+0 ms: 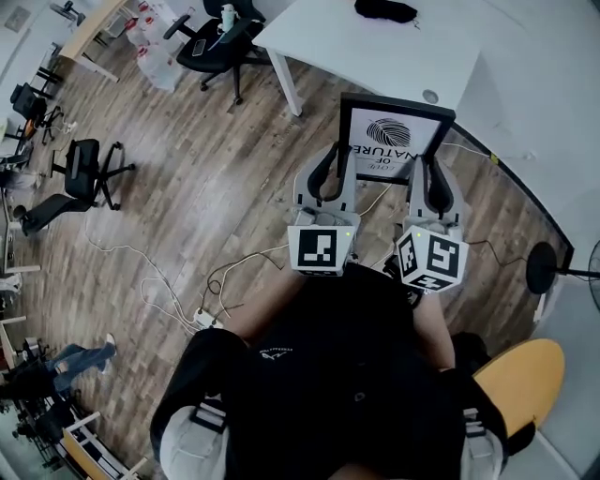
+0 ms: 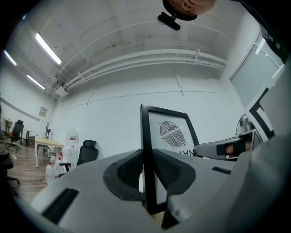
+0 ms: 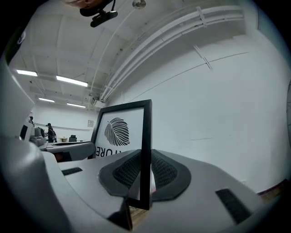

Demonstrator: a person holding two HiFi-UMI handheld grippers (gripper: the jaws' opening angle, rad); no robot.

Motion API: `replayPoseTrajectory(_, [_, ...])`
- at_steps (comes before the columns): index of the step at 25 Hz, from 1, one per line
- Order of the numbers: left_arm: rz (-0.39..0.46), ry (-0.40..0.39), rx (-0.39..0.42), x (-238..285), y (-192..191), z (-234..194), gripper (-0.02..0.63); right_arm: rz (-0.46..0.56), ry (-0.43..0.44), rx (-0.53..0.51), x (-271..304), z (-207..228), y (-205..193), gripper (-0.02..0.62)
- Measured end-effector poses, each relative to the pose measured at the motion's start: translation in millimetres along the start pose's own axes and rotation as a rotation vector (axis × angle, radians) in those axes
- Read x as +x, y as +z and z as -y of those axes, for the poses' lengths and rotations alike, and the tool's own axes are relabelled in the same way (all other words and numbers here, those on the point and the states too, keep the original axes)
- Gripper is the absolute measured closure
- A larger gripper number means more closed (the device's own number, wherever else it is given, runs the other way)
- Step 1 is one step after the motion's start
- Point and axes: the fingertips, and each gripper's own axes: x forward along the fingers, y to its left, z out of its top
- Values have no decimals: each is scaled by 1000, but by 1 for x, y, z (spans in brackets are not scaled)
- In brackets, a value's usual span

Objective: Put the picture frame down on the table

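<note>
Left gripper view: pads (image 2: 170, 170) clamp picture frame (image 2: 146, 136); not vis. in head view.

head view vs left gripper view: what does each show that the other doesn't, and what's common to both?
Head view only: the white table beyond the picture frame, a black item lying on it, a power strip on the floor, and the person's black top.

Left gripper view only: the ceiling light strips, and the ribbed pads pressing on both faces of the frame's side bar.

Both: the picture frame with its leaf print, held upright, with the left gripper shut on its edge.
</note>
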Motion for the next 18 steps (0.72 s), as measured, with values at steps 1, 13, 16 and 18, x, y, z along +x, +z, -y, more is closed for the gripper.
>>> replayPoseTrajectory(1, [1, 9, -1, -1, 1, 2, 534, -2, 8, 5, -1, 1, 0, 528])
replayPoseTrajectory(13, [20, 56, 14, -5, 5, -2, 534, 6, 63, -18, 2, -3, 3, 528])
replayPoseTrajectory(16, [7, 38, 7, -2, -3, -3, 532, 6, 47, -29, 5, -3, -1, 528])
replayPoseTrajectory(18, [1, 30, 3, -1, -8, -4, 534, 8, 37, -35, 5, -3, -3, 528])
